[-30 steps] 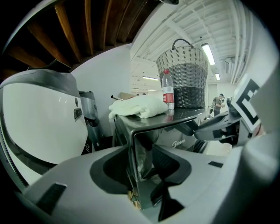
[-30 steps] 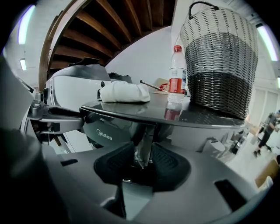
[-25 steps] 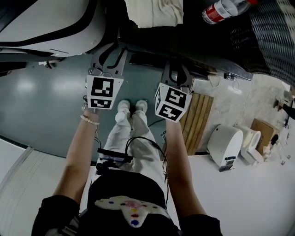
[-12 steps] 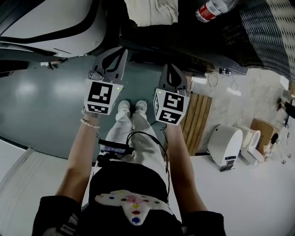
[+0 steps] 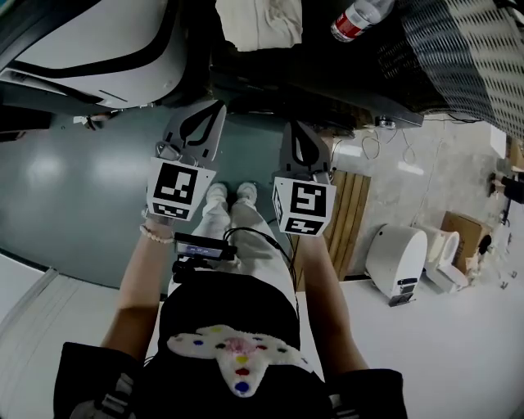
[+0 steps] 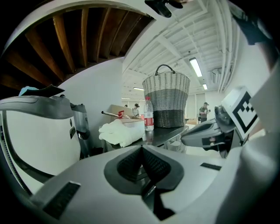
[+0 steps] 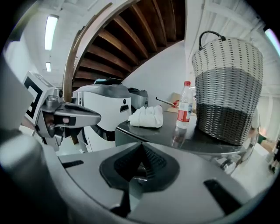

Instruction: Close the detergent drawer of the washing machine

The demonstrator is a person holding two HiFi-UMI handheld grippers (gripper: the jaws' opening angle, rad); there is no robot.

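Note:
The white, rounded washing machine [image 5: 90, 49] fills the upper left of the head view and stands at the left in the left gripper view [image 6: 35, 131]. I cannot make out its detergent drawer in any view. My left gripper [image 5: 196, 131] hangs in the air in front of the machine, shut with nothing between its jaws. My right gripper [image 5: 299, 146] is beside it, just short of the dark table edge [image 5: 344, 106], also shut and empty. Each gripper view shows closed pads [image 6: 142, 159] [image 7: 141, 162] and the other gripper off to one side.
On the dark table lie a white cloth [image 5: 262, 20], a water bottle with a red label [image 5: 352, 20] and a woven basket [image 5: 467, 49]. On the floor at the right are wooden slats [image 5: 348, 213], a white appliance [image 5: 397, 258] and a cardboard box [image 5: 463, 229].
Both grippers' jaws stood apart a second ago and are shut now. Both hands have risen toward the table edge and the machine.

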